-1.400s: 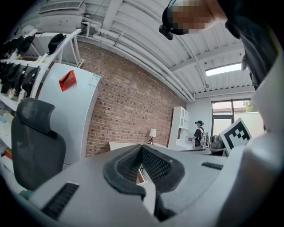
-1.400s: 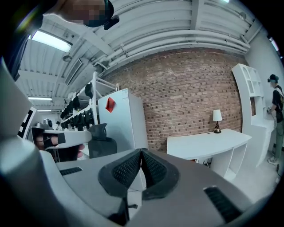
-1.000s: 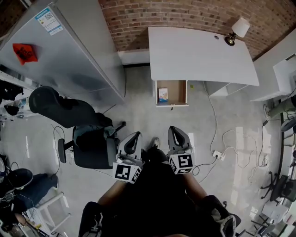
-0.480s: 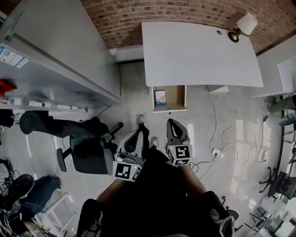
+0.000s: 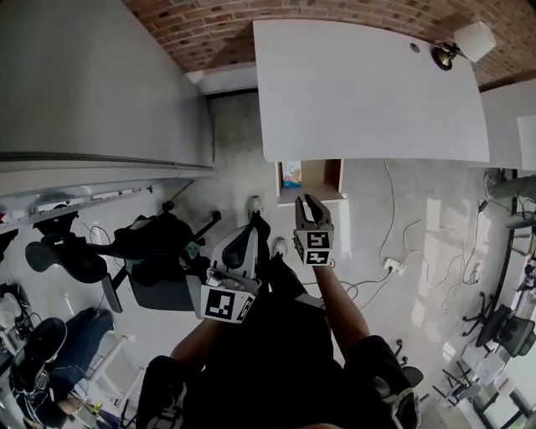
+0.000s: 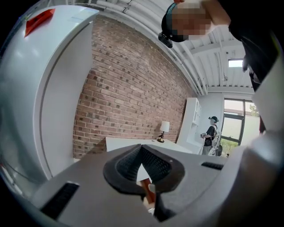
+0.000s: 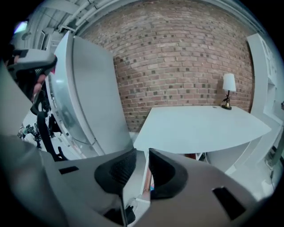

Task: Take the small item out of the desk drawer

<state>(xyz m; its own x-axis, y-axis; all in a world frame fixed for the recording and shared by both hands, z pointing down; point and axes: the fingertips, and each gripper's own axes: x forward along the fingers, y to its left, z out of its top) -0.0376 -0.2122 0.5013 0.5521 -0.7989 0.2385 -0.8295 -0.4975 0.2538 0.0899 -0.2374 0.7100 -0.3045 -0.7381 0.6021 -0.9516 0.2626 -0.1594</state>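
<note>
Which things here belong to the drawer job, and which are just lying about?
Job: open drawer, small box inside it, white desk.
Lying about: lamp, black office chair, grey cabinet, power strip.

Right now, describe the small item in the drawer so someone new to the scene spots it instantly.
Find the white desk against the brick wall; an open wooden drawer sticks out under its front edge. The small item is a white-and-blue box at the drawer's left side in the head view, the only thing visible inside, bright against bare brown wood.
</note>
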